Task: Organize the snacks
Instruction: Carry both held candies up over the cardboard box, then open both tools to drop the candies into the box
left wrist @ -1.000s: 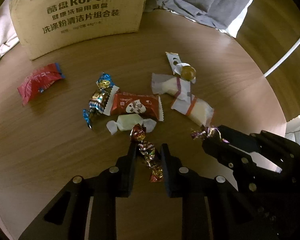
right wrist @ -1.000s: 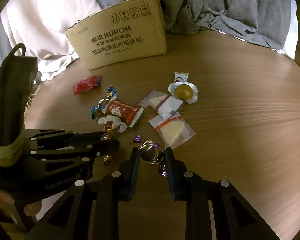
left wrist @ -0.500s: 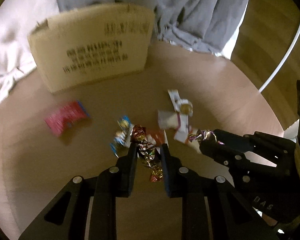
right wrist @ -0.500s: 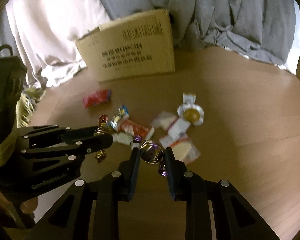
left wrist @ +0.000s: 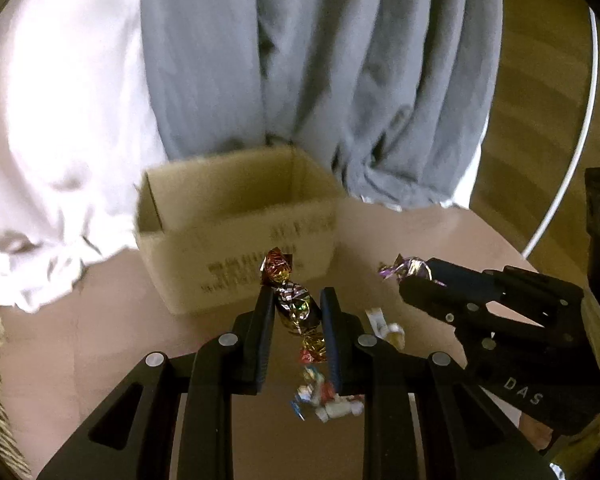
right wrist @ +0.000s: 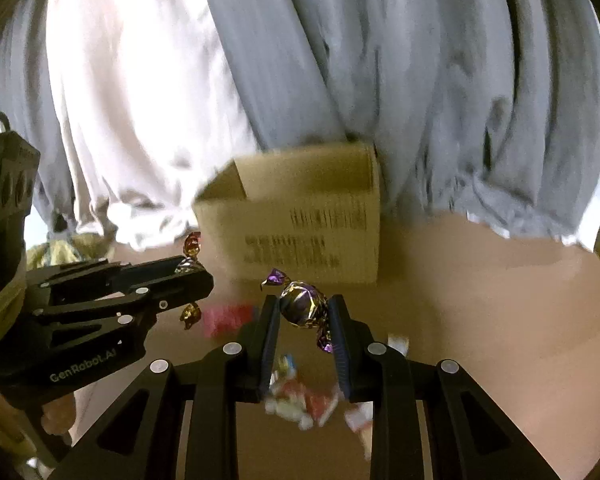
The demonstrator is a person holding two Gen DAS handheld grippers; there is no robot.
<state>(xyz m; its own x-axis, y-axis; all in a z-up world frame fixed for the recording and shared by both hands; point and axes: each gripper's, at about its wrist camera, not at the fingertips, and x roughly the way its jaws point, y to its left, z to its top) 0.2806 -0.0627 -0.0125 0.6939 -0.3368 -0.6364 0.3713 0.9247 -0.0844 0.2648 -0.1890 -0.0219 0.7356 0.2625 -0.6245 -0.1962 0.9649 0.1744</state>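
My left gripper (left wrist: 296, 300) is shut on a red and gold foil candy (left wrist: 294, 306), held above the round wooden table (left wrist: 100, 340). My right gripper (right wrist: 305, 306) is shut on a purple and gold foil candy (right wrist: 303, 304). Each gripper shows in the other's view: the right one (left wrist: 410, 276) with its purple candy (left wrist: 404, 269), the left one (right wrist: 202, 276) with its red candy (right wrist: 192, 244). An open cardboard box (left wrist: 236, 232) (right wrist: 300, 224) stands ahead at the table's back. Both candies hang in front of its printed wall.
Several more wrapped snacks (left wrist: 328, 400) (right wrist: 300, 396) lie on the table below the grippers, among them a red packet (right wrist: 224, 318). White cloth (left wrist: 52, 140) and grey cloth (left wrist: 320, 80) hang behind the box. A white cable (left wrist: 580, 140) runs over the wooden floor at right.
Both grippers rose from the table with their candies and tilted up. The box's open top now shows, and the loose snacks have dropped to the bottom of both views.
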